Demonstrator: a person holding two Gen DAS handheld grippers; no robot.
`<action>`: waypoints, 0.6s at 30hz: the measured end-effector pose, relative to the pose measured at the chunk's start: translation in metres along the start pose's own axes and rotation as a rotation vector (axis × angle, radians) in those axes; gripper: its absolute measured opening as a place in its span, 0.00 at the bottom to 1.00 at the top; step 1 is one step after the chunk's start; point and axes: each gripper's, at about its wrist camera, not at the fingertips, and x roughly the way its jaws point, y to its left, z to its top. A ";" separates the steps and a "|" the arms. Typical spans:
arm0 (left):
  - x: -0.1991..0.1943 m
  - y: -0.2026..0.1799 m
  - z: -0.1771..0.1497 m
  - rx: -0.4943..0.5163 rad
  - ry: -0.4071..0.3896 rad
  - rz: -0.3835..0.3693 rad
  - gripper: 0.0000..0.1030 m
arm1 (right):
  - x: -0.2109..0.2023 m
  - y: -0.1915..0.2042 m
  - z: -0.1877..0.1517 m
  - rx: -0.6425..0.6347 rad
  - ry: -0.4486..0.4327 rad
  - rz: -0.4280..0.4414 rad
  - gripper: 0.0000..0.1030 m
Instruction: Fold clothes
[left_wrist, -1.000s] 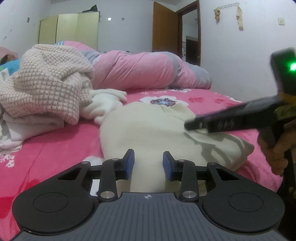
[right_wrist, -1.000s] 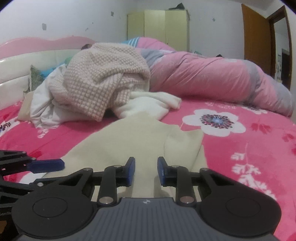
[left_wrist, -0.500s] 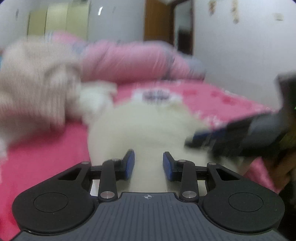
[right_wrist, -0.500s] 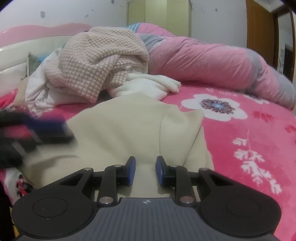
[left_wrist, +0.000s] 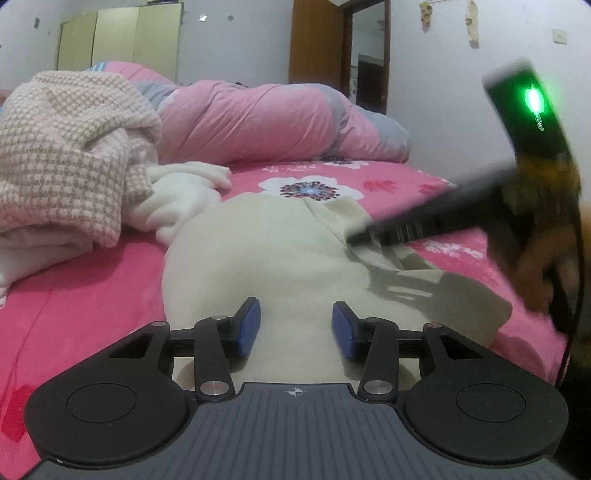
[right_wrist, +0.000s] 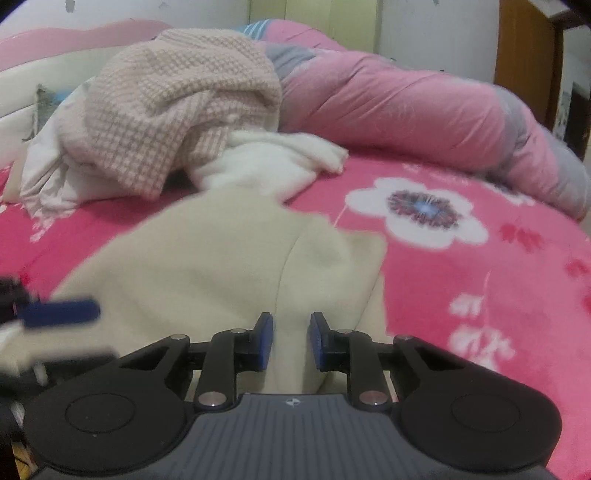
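Our left gripper (left_wrist: 295, 328) is opening its jaws above the cream garment (left_wrist: 266, 258), with no cloth between the pads. Our right gripper (right_wrist: 291, 341) has narrow jaws and a raised fold of the same garment lies between them; we cannot tell if they pinch it. The garment stretches away from both grippers toward the far clothes pile (right_wrist: 177, 122), on the near part of the pink bed (right_wrist: 480, 295). Behind are a wardrobe (left_wrist: 118, 40) and a door (left_wrist: 317, 48).

On the bed (left_wrist: 85, 295) the garment (left_wrist: 266, 258) lies at centre. The clothes pile (left_wrist: 66, 166) sits at ten o'clock from it, the rolled duvet (left_wrist: 266, 125) at twelve, behind. The right claw (left_wrist: 354, 240) reaches over the garment from three o'clock.
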 end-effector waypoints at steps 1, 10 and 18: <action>0.000 0.000 0.000 -0.005 -0.002 -0.001 0.43 | -0.004 0.002 0.010 -0.021 -0.027 0.000 0.22; -0.002 0.000 -0.003 -0.027 -0.019 -0.016 0.44 | 0.067 -0.013 -0.002 0.015 0.033 0.002 0.24; -0.005 -0.001 -0.001 -0.029 -0.038 -0.007 0.44 | 0.061 -0.010 -0.003 0.026 0.023 -0.010 0.25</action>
